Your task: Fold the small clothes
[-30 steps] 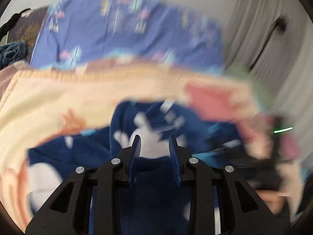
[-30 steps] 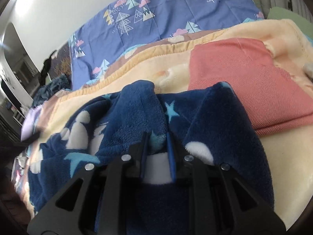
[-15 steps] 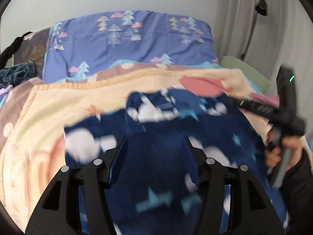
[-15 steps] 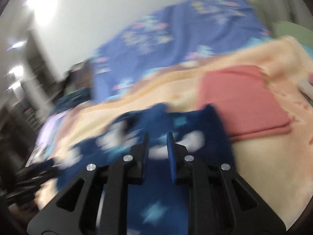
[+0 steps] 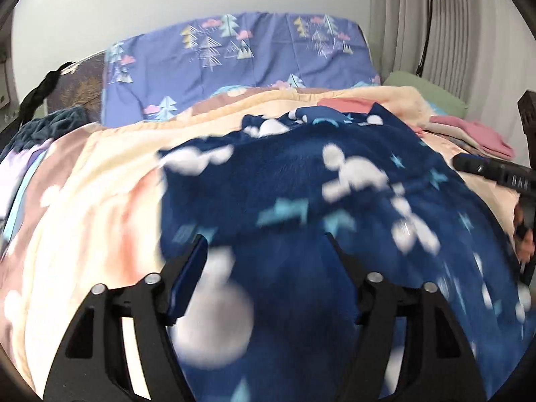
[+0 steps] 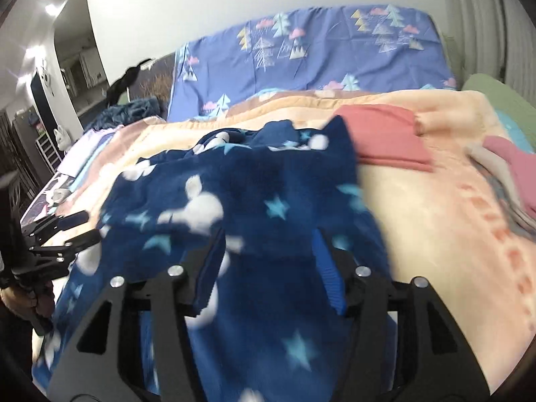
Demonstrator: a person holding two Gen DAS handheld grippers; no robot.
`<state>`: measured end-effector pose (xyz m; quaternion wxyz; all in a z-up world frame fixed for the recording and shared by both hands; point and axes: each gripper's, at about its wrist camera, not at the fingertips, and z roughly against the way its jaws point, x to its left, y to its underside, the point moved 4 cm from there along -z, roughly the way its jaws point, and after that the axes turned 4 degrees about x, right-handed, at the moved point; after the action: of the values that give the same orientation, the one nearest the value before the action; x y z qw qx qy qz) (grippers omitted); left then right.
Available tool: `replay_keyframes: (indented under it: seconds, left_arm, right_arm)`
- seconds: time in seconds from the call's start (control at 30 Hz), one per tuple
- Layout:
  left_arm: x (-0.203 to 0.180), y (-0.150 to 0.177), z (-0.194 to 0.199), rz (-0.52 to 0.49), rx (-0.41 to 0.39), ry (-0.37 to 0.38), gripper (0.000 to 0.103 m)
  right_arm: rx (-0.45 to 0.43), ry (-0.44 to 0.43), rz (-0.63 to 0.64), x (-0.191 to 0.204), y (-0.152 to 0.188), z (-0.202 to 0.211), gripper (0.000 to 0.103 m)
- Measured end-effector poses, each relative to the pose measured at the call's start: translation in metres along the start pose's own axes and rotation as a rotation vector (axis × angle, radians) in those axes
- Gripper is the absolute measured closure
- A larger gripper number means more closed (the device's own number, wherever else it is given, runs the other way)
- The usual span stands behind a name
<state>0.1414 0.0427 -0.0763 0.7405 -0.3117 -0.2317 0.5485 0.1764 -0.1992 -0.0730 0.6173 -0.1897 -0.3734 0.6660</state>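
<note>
A navy fleece garment (image 5: 301, 194) with white clouds and pale blue stars lies spread on a peach blanket (image 5: 100, 201) on the bed; it also shows in the right wrist view (image 6: 234, 194). My left gripper (image 5: 266, 248) is open and empty, hovering over the garment's near left part. My right gripper (image 6: 269, 244) is open and empty over the garment's near right part. The left gripper shows at the left edge of the right wrist view (image 6: 63, 231); part of the right tool (image 5: 492, 171) shows at the right of the left wrist view.
A folded coral cloth (image 6: 385, 137) lies beyond the garment to the right, with pink and grey folded clothes (image 6: 512, 171) further right. A purple tree-print sheet (image 5: 234, 57) covers the bed's head. Dark clothes (image 5: 47, 127) lie at the far left. A curtain (image 5: 469, 33) hangs on the right.
Both grippers were shut on the navy garment a second ago; they have opened, let it go and pulled back. The garment now lies spread flatter on the blanket.
</note>
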Motion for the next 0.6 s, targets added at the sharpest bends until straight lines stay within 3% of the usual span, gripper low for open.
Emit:
replay_keyframes:
  seconds: [0.07,0.2,0.33,0.47,0.6]
  left_arm:
    - [0.01,0.028,0.014,0.011,0.028,-0.009,0.027]
    - [0.025,0.083,0.05,0.065,0.07,-0.019,0.027]
    - [0.026,0.104,0.081,0.081,0.023,-0.029,0.025]
    - [0.021,0.127,0.094,0.09,0.029,-0.035,0.024]
    - [0.027,0.149,0.105,0.143,0.027,-0.04,0.024]
  right_arm:
    - [0.023,-0.014,-0.033,-0.016,0.028,0.022,0.047]
    - [0.071,-0.078,-0.101,-0.025,0.083,0.059,0.069]
    - [0.074,-0.255,-0.013,0.026,0.115,0.096,0.072]
    - [0.164,-0.426,0.08,0.084,0.148,0.11,0.072]
    - [0.262,-0.531,0.076,0.11,0.18,0.101,0.072]
